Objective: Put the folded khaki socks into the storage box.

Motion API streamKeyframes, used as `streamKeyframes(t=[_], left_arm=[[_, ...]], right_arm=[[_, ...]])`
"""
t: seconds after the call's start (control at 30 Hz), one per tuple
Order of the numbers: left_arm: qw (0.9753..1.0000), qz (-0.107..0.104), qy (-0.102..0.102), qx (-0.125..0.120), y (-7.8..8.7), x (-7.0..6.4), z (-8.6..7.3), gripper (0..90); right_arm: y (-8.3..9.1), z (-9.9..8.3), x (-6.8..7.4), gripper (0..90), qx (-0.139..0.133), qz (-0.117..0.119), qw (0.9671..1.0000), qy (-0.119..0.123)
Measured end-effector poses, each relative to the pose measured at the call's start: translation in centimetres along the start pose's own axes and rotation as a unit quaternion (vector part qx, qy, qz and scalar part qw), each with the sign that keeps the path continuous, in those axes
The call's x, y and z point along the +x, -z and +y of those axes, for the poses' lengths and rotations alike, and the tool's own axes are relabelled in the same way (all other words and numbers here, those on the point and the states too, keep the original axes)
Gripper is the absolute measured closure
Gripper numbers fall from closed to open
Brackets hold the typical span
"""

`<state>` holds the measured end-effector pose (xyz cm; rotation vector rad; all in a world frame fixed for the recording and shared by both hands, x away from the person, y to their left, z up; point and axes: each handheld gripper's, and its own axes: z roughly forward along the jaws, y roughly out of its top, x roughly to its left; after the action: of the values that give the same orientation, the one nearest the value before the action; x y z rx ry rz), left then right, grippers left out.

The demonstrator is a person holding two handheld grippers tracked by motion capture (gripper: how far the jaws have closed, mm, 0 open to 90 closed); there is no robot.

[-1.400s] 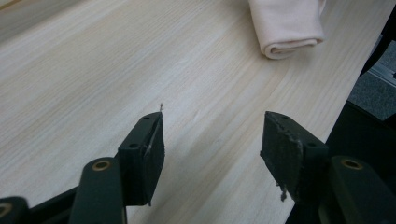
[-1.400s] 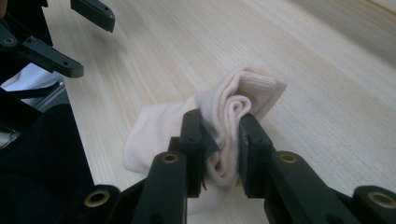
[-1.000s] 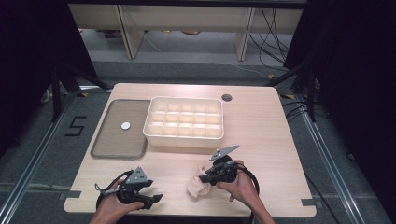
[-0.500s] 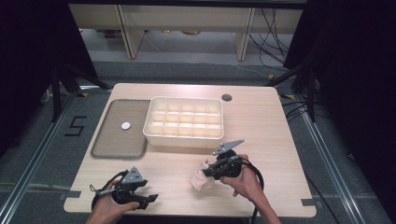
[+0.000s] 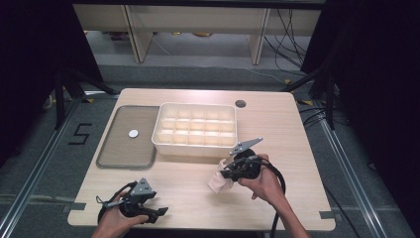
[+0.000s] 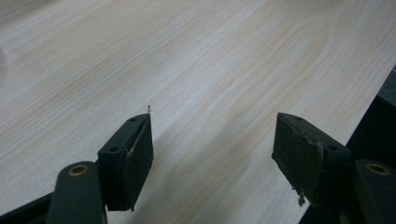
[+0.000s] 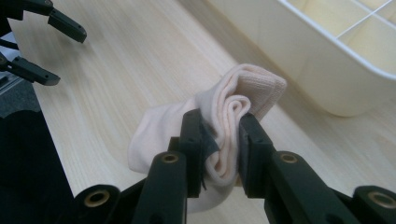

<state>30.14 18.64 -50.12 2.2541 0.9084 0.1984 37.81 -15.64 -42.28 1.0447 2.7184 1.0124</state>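
Pale wooden table (image 5: 297,129): your right gripper (image 7: 219,128) clenches a folded pink sock (image 7: 233,100) just before the divided white bin (image 5: 195,130); left gripper (image 6: 212,140) released. Next, probably lift it into a compartment.

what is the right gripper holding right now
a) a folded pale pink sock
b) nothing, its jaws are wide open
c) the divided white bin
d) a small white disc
a: in the right gripper view the right gripper has its two black jaws closed on a folded pale pink sock, just in front of the divided white bin.
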Motion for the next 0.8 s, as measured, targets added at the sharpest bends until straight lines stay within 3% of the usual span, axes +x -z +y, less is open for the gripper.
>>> streamKeyframes(t=[0.03,0.07,0.13,0.17,0.43,0.47,0.5,0.6,0.67,0.73,0.8], left_arm=[[1.0000,0.000,0.000,0.000,0.0,0.0,0.0,28.2],[1.0000,-0.003,0.006,-0.004,0.0,-0.1,0.0,28.2],[0.9999,-0.003,0.010,-0.002,0.0,-0.1,0.0,28.1],[1.0000,-0.001,0.003,-0.001,0.0,0.0,0.0,28.1],[1.0000,-0.003,-0.006,0.005,0.0,0.1,0.0,28.0],[1.0000,-0.003,-0.005,0.004,0.0,0.1,0.0,28.1],[1.0000,-0.004,-0.005,0.004,0.0,0.1,0.0,28.0],[1.0000,-0.003,-0.006,0.005,0.0,0.1,0.0,28.1],[1.0000,-0.003,-0.006,0.005,0.0,0.0,0.0,28.1],[1.0000,-0.004,-0.006,0.005,0.0,0.0,0.0,28.1],[1.0000,-0.004,-0.005,0.005,0.0,0.0,0.0,28.1]], right_arm=[[0.1,0.2,-0.3,75.2,-0.008,-0.004,0.9999,0.011],[0.4,0.3,-0.2,75.2,0.007,-0.011,0.9999,0.000],[0.5,0.6,-0.4,75.2,0.001,-0.005,1.0000,0.008],[0.6,0.8,-0.5,75.2,0.001,-0.011,0.9998,0.016],[1.1,1.4,-0.8,75.1,0.012,-0.021,0.9997,0.002],[1.0,1.5,-1.0,75.2,0.007,-0.021,0.9995,0.021],[1.1,1.5,-0.9,75.1,0.011,-0.022,0.9997,0.009],[1.0,1.7,-1.0,75.2,0.013,-0.022,0.9996,0.014],[1.2,1.8,-0.9,75.1,0.022,-0.033,0.9992,0.000],[1.1,1.9,-1.2,75.1,0.011,-0.033,0.9992,0.019],[1.1,2.0,-1.2,75.1,0.014,-0.030,0.9994,0.015]])
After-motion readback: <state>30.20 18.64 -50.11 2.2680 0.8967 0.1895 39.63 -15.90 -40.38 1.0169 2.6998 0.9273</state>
